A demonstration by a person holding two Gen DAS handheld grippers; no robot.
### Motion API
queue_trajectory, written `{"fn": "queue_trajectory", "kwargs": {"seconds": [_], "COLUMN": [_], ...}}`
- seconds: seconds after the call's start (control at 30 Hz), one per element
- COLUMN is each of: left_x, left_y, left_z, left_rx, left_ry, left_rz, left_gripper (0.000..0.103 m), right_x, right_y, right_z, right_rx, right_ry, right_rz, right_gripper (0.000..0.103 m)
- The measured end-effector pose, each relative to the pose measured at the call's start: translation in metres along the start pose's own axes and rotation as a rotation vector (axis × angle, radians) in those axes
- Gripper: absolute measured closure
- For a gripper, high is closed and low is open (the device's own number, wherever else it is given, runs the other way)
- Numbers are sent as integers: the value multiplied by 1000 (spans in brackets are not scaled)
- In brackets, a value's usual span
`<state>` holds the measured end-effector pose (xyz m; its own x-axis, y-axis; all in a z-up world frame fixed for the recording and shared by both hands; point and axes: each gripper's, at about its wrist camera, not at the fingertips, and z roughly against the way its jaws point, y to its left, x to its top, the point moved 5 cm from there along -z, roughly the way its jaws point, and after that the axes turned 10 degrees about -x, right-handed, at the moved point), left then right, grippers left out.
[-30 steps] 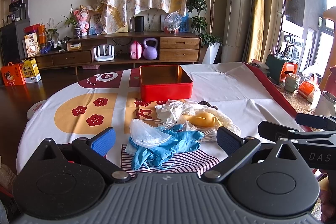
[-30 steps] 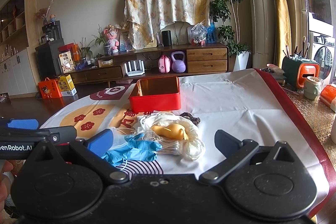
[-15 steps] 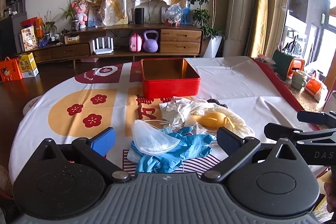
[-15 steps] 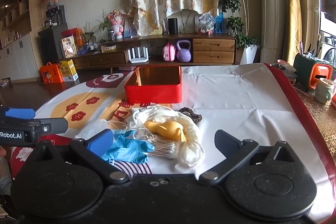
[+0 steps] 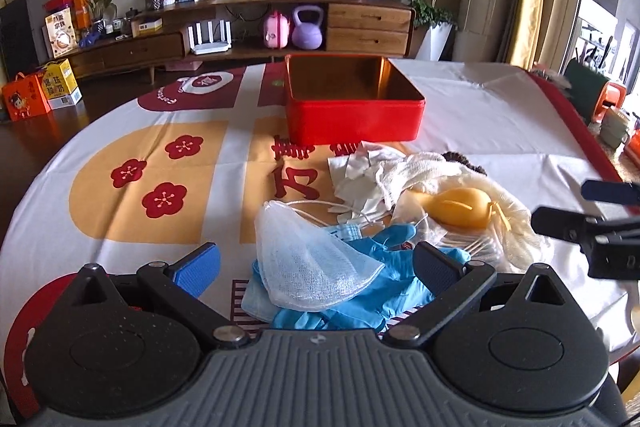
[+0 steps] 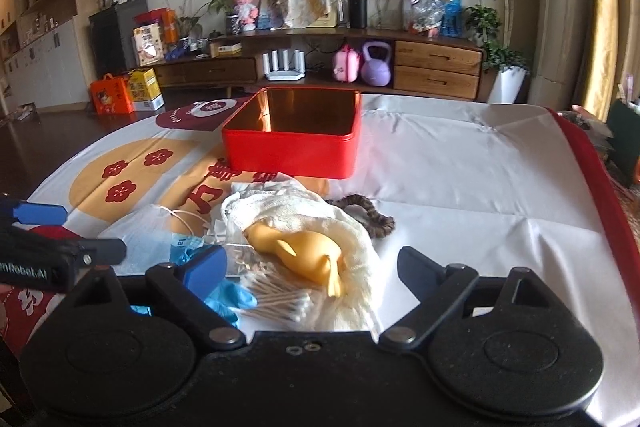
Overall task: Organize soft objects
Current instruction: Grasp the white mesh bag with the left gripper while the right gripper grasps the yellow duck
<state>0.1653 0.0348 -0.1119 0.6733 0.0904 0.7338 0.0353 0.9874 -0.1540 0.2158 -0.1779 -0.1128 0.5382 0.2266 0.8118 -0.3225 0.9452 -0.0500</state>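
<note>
Soft pile (image 5: pixel 400 219) sits before the glossy red tin (image 5: pixel 354 121): white mesh cap, crinkled blue gloves, rubbery yellow bulb (on gauze). Left gripper (image 5: pixel 316 263) spread, angled down; right gripper (image 6: pixel 306 267) closing, pinching nothing.

We see bright daylight from the right-hand windows (image 5: pixel 600 39), soft shadows, glare inside the red tin (image 6: pixel 296 115), fisheye-bent edges.

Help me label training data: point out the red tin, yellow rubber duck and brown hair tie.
red tin (image 6: pixel 290 155): right wrist view, front wall.
yellow rubber duck (image 6: pixel 300 253): right wrist view, body.
brown hair tie (image 6: pixel 370 213): right wrist view, braided loop.
</note>
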Motion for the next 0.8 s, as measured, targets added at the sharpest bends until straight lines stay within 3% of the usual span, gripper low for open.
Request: {"fn": "queue_trajectory", "kwargs": {"seconds": [0.37,0.63,0.8], "left_x": [1,-2,-4], "left_y": [7,13,17], "left_z": [-38,-52,-58], "left_rx": [8,8,6], "left_ry": [53,76,90], "left_rz": [9,8,15], "left_gripper": [1,1,6], "right_x": [10,0,-2], "right_y": [10,9,9], "right_z": [-56,-78,-84], "right_rx": [61,26,11], "right_ry": [75,115,130], "right_rz": [83,112,108], "right_gripper": [41,44,49]}}
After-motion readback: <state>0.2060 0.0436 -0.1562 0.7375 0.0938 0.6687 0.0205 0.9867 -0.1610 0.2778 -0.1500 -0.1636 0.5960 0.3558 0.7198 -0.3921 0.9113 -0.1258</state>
